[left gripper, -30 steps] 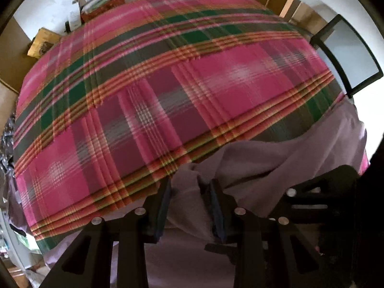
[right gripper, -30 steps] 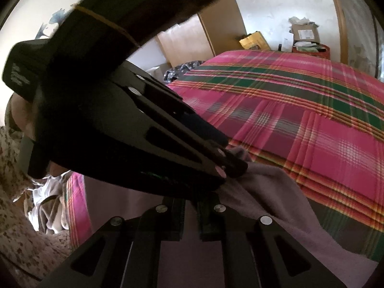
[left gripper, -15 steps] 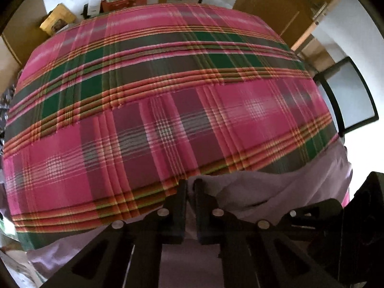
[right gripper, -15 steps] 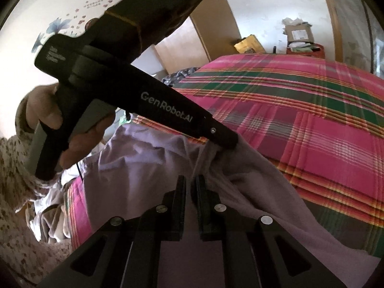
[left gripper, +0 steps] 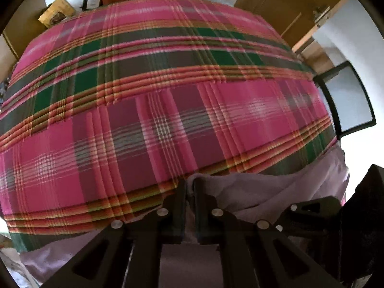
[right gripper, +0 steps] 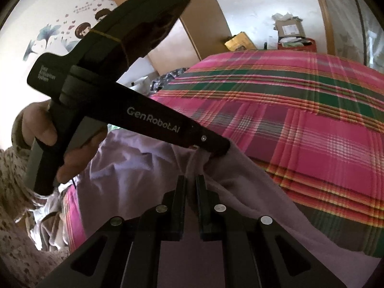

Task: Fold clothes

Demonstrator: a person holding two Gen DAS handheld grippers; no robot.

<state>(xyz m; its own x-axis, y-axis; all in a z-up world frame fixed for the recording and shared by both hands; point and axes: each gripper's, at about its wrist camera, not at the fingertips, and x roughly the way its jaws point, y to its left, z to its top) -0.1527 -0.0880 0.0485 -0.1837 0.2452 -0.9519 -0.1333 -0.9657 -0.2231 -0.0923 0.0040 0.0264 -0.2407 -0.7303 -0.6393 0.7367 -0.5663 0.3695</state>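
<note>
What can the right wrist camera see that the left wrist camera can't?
Only the right wrist view shows a hand holding the left gripper from outside, cartoon wall stickers, and the right gripper shut on the lilac garment.

Only the left wrist view shows a black-framed chair beside the bed and the left gripper's own tips pinching the garment's edge.

Both show the plaid cover, the garment, a yellow box and a red basket beyond the bed.
</note>
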